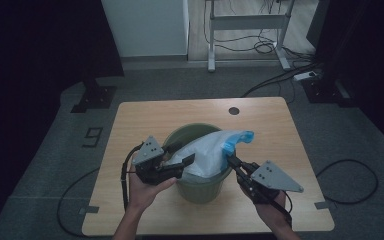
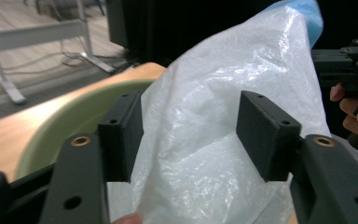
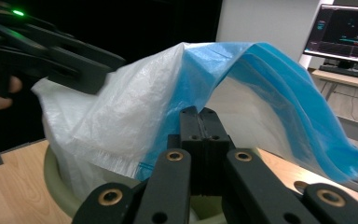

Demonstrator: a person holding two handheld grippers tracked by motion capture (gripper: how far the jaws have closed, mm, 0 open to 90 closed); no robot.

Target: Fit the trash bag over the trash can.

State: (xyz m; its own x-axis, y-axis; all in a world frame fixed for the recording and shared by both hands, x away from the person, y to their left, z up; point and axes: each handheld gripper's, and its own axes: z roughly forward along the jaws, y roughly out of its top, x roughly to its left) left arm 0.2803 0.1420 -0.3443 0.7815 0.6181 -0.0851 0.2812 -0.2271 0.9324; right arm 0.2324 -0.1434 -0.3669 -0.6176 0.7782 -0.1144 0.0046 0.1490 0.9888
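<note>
We see a white plastic bag (image 1: 206,152) with a blue edge rising out of a green bin (image 1: 200,186) that stands on the wooden table (image 1: 140,117).

The right gripper (image 1: 231,161) has its jaws pressed fully together, and they pinch the bag at its blue band: in the right gripper view the two pads (image 3: 200,135) meet with no gap, and the film (image 3: 168,112) fans out directly above and behind their tips, the blue edge arching off to one side of them and the white part spreading to the other. The rim of the bin (image 3: 56,186) lies below the fingers.

The left gripper (image 1: 182,159) stands about half open. In the left gripper view the bag (image 2: 223,93) lies between and beyond its two fingers (image 2: 121,135): the white film sits against the inner face of the finger nearer the bin's wall (image 2: 65,126), while the other finger stands clear in front of the film, so the pads do not squeeze it. We judge that this gripper holds nothing, though the bag is in its gap.

From above, the two grippers flank the bag, the left one at the side of the white part and the right one at the blue edge, with the bag bridging the space between their fingertips over the mouth of the bin.
</note>
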